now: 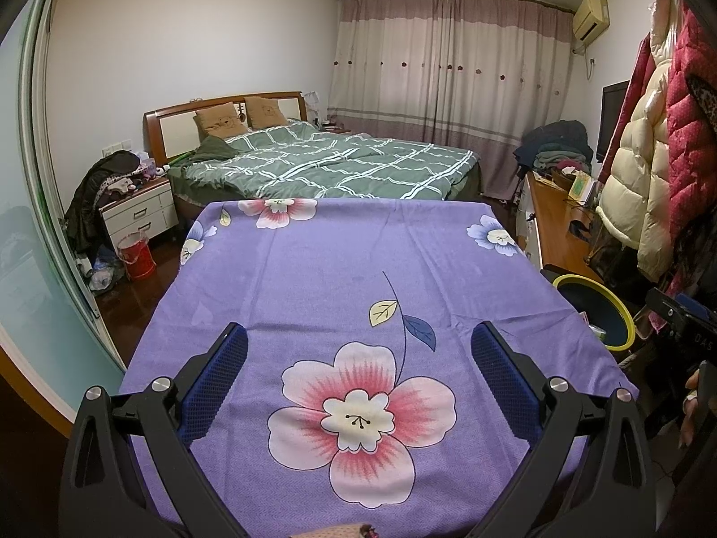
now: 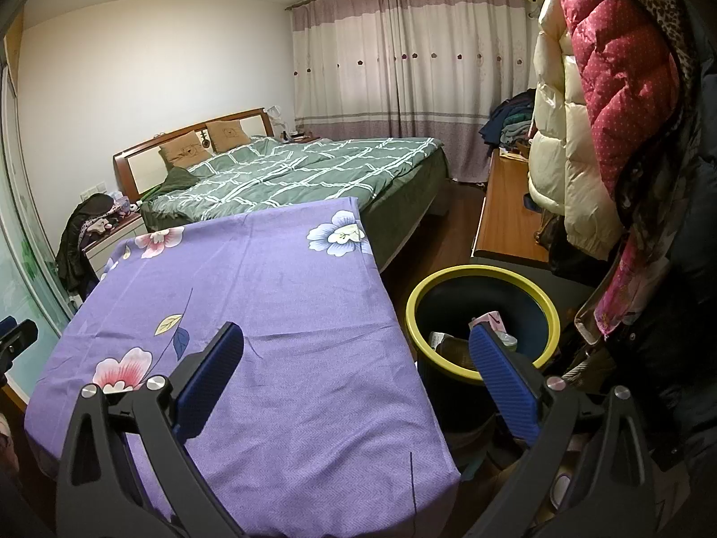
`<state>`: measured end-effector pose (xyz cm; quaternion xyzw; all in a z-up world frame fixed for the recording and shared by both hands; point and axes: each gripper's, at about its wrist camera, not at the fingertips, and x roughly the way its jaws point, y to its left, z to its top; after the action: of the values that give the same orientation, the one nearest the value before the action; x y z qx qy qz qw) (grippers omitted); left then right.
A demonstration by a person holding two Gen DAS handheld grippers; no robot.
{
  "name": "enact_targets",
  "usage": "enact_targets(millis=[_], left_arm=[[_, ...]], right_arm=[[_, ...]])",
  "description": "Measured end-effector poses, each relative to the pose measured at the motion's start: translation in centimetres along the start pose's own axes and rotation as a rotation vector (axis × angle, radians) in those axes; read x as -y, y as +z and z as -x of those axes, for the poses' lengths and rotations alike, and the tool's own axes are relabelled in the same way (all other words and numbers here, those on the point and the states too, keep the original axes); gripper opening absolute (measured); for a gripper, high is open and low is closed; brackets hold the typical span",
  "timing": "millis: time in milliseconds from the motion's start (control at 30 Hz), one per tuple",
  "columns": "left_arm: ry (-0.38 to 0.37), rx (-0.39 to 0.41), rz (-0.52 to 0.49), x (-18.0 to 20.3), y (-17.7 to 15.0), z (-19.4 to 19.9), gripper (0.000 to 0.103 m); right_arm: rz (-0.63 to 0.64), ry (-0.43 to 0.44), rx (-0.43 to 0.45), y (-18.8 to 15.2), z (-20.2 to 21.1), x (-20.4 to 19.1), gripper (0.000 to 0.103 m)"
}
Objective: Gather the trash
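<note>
Purple floral cloth covers the tabletop [image 1: 340, 269], its surface bare to every edge; left claw [image 1: 358, 345] and right claw [image 2: 356, 349] both gape apart, holding nothing; one yellow-rimmed bin [image 2: 481, 278] stands beside the right edge, holding several trash pieces [image 2: 490, 320], count unclear.

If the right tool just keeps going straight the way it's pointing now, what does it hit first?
Probably the right-hand edge of the purple floral tablecloth, with the yellow-rimmed bin just right of that line. The right tool is open and empty; depth is unclear.
</note>
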<state>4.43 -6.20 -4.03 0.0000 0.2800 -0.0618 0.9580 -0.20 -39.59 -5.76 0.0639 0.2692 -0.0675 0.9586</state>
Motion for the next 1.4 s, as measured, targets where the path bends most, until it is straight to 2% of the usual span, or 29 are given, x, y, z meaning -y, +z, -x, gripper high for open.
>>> enact_targets(millis=[867,1100,1167,1300,1400], left_arm=[[0.0,-0.012,0.0,0.1,-0.5,-0.9,0.098],[-0.012,-0.022,0.012,-0.2,-0.2,-1.3,0.098],[-0.034,-0.018,0.025,-0.3,0.0,-1.6,0.098],[-0.041,-0.037,0.03,-0.8,1.1,-3.4,0.098],[-0.041,-0.075,0.026,-1.7,2.4,-7.0,0.098]], right_arm=[[0.002,0.001,-0.007,-0.1,-0.5,-0.2,0.096],[0.004,0.004,-0.013,-0.5,-1.0,-0.3,0.096],[0.006,0.009,-0.016,-0.4,-1.2,-0.3,0.096],[0.02,0.019,-0.018,0.5,-2.1,-0.7,0.096],[0.038,0.054,-0.034,1.9,-4.5,-1.7,0.096]])
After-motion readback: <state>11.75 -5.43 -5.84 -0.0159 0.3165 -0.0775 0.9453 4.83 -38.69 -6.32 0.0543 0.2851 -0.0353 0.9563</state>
